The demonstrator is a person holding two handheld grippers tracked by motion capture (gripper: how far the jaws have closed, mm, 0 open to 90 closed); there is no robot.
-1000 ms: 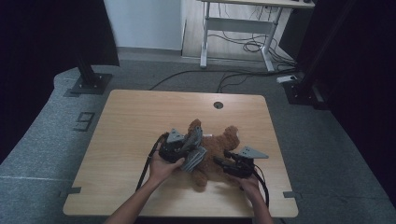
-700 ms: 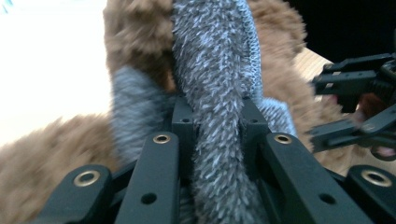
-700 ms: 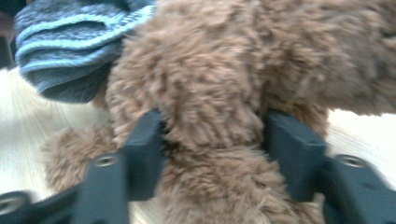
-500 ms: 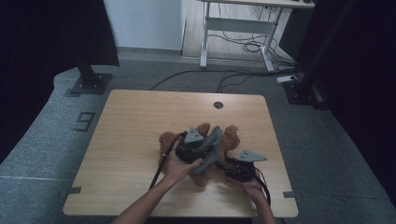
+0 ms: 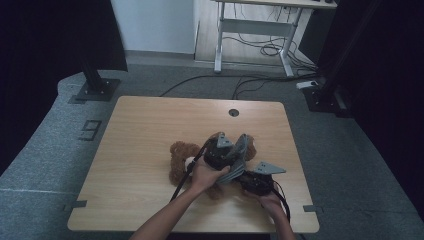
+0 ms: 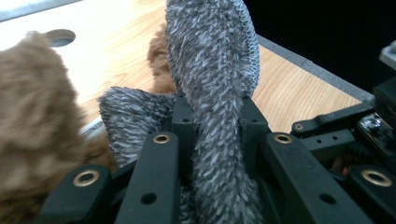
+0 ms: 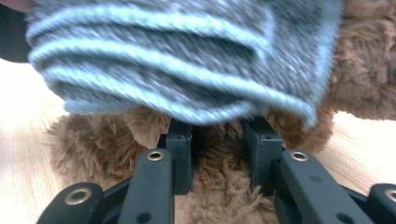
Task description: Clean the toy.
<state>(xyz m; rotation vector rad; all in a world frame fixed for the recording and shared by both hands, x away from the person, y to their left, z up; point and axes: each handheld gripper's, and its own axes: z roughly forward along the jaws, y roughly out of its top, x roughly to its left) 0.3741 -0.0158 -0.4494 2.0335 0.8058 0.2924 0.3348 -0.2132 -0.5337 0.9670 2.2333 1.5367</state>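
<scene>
Grey fuzzy cloth (image 6: 212, 88) stands clamped between the jaws of the left tool (image 6: 212, 126) in the left gripper view: the two black jaws are nearly together, pinching a folded band of the fabric that rises up the middle of the frame, with more of it bunched at the lower left. In the high view the left tool (image 5: 220, 152) sits just right of centre in the lower half of the frame, held by the left hand (image 5: 202, 175), and the cloth (image 5: 235, 160) hangs from it over the brown teddy bear (image 5: 180, 157) lying on the wooden table (image 5: 150, 130).

In the right gripper view the right tool (image 7: 217, 135) has its jaws a small way apart, with brown fur of the teddy bear (image 7: 219, 182) filling the gap; whether they squeeze it I cannot tell. The cloth (image 7: 177, 60) crosses the top of that frame in ribbed, light-edged folds, just above the jaw tips. In the high view the right tool (image 5: 257, 182) lies at the lower right of the bear, held by the right hand (image 5: 270, 202), close beside the left tool.
</scene>
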